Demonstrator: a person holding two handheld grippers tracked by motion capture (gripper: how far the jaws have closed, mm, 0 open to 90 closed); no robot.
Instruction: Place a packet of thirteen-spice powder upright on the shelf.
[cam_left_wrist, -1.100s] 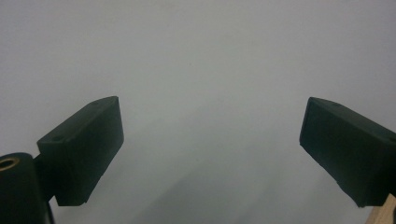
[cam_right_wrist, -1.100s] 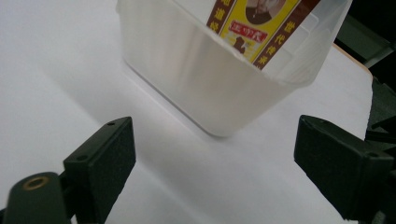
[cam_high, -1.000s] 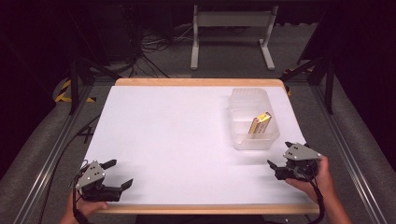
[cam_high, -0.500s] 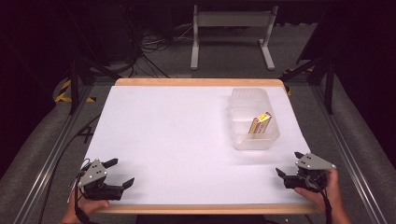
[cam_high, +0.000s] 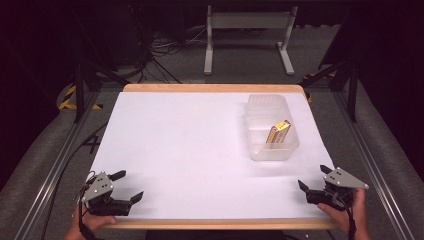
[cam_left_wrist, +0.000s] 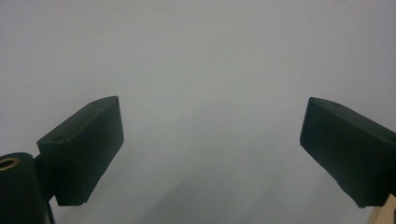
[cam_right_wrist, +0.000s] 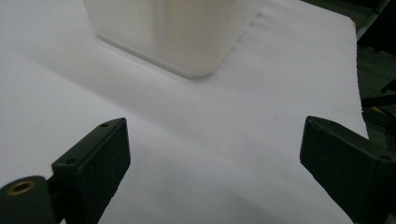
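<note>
High view: we park the left gripper (cam_high: 125, 186) at the table's (cam_high: 190, 145) near-left corner and the right gripper (cam_high: 314, 177) at its near-right, both spread wide and empty. A yellow packet (cam_high: 278, 132) leans inside the tub (cam_high: 260, 150) by the right edge, probably stowed.

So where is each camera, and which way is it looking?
High view: above the person's side, looking forward and down at the white table; both hands show, with the left gripper and right gripper.
Left gripper view: rides the left gripper, facing bare tabletop between its open black jaws.
Right gripper view: rides the right gripper, facing the clear plastic tub past its open jaws.
Shared: the tub shows in the high view too, with a yellow pack inside.
</note>
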